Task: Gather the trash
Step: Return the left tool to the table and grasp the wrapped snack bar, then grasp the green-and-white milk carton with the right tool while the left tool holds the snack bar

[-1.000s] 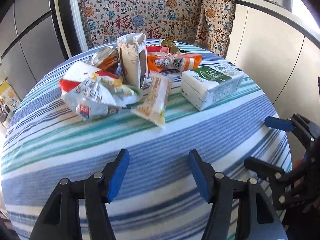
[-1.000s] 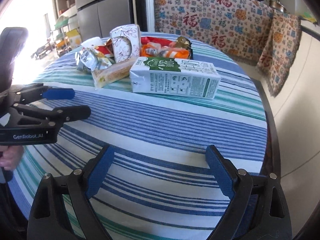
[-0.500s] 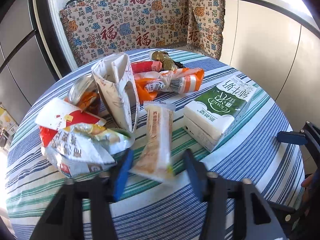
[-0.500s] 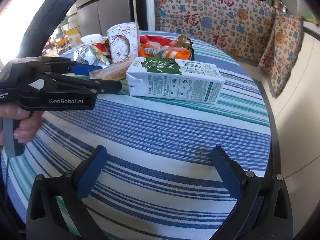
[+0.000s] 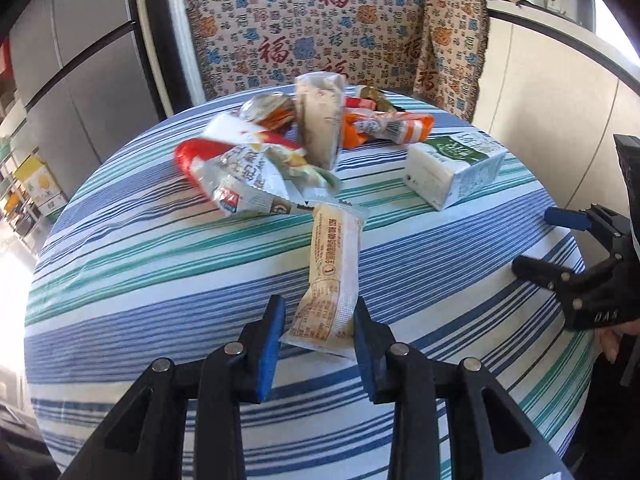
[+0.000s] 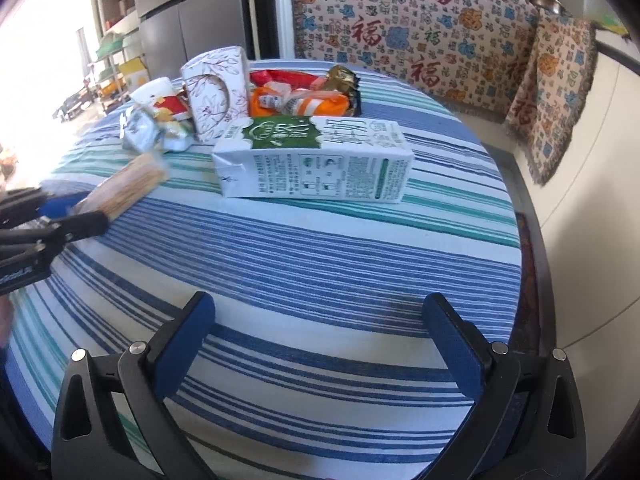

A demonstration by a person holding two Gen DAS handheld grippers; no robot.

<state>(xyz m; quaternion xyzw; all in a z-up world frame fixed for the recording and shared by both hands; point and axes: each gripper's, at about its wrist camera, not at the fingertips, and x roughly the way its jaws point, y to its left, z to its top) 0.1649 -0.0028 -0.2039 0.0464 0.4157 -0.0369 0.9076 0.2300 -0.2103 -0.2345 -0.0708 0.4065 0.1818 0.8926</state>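
Observation:
My left gripper (image 5: 318, 334) is shut on the near end of a long pale snack wrapper (image 5: 334, 272) and holds it above the striped tablecloth; the wrapper also shows in the right wrist view (image 6: 128, 186). My right gripper (image 6: 316, 344) is open and empty over the cloth, short of a green-and-white milk carton (image 6: 316, 158) that lies on its side. The carton also shows in the left wrist view (image 5: 454, 168). The left gripper (image 6: 56, 216) shows at the left edge of the right wrist view, and the right gripper (image 5: 556, 244) at the right of the left wrist view.
A heap of trash lies at the far side of the round table (image 5: 160, 300): crumpled snack bags (image 5: 244, 176), an upright patterned box (image 5: 320, 124), orange wrappers (image 5: 388, 128). A patterned cloth (image 5: 320, 48) hangs behind. The table edge drops off at the right (image 6: 520, 240).
My left gripper went forward to the pale wrapper, closed on its near end and pulled it back toward me, away from the heap. My right gripper stayed open and barely moved.

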